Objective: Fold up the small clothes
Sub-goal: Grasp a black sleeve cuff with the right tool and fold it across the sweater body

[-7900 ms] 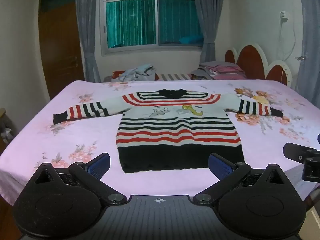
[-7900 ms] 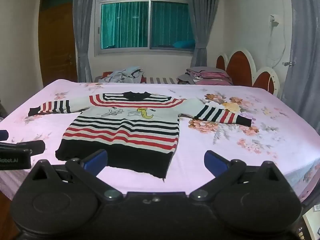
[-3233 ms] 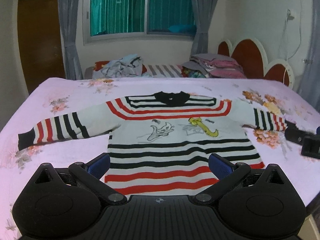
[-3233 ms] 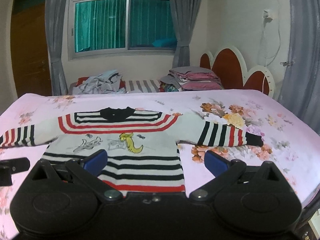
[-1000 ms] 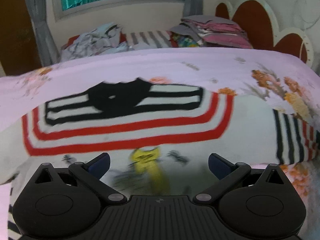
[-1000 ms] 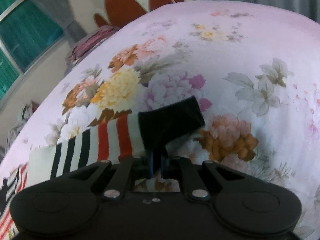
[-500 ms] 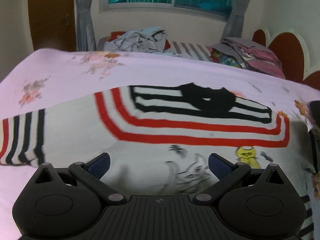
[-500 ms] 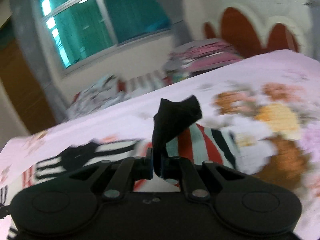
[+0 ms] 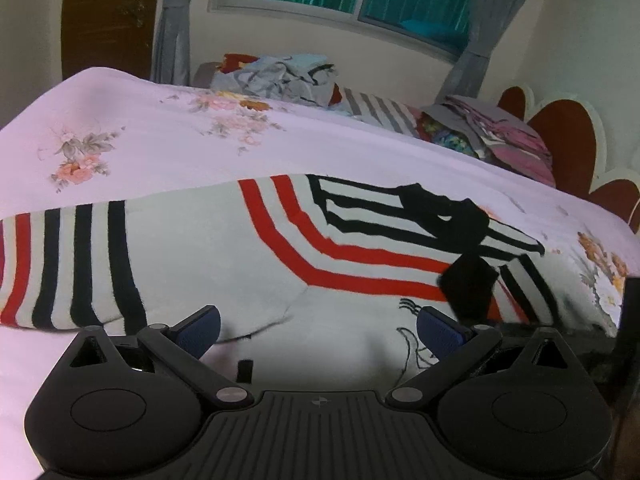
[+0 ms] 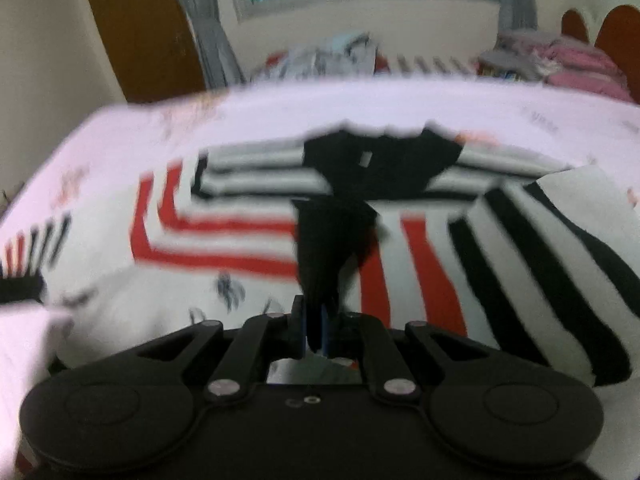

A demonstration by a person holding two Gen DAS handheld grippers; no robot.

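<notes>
A small striped sweater (image 9: 248, 248) in white, red and black lies flat on the pink floral bedsheet (image 9: 168, 144). My left gripper (image 9: 318, 330) is open and empty, low over the sweater's chest near the left armpit. My right gripper (image 10: 314, 332) is shut on the black cuff (image 10: 328, 240) of the right sleeve (image 10: 520, 248), which is folded across the chest below the black collar (image 10: 380, 160). The cuff also shows in the left wrist view (image 9: 468, 288). The right wrist view is blurred.
A heap of clothes (image 9: 284, 76) and a folded pink pile (image 9: 504, 136) sit at the far end of the bed. The red scalloped headboard (image 9: 568, 148) stands at right, a brown door (image 9: 104, 12) at left, a window behind.
My right gripper has carried the right sleeve cuff leftward over the sweater's chest. My left gripper has shifted left toward the left sleeve and stays open.
</notes>
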